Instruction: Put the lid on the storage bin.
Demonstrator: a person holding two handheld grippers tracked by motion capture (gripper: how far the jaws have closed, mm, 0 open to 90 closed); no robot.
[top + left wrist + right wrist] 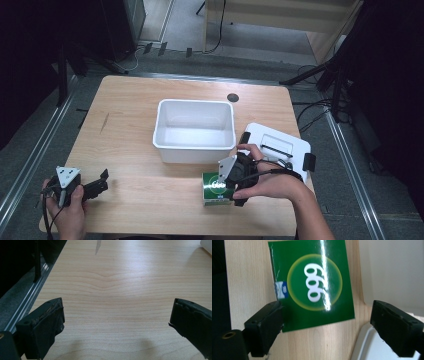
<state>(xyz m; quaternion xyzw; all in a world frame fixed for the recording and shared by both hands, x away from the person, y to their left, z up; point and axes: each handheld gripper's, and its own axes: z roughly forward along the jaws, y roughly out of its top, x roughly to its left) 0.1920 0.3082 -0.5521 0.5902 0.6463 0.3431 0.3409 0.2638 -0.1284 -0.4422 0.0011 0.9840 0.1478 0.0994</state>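
Note:
A green box (215, 187) with a white "999" in a yellow ring lies flat on the wooden table (130, 125), just in front of the white bin (195, 152). My right gripper (231, 182) hovers at the box's right side, held in a hand. In the right gripper view its jaws stand wide apart over the green box (312, 285); the right gripper (327, 312) is open, one jaw above the box's corner, nothing pressed. My left gripper (102, 182) rests at the table's front left, and in its own view the left gripper (117, 312) is open over bare wood.
A white lid (280, 142) with black clips lies right of the bin, under the right forearm; the lid's edge (364, 345) and the bin wall (392, 272) sit close to the right jaw. A dark round hole (232, 97) marks the table behind the bin.

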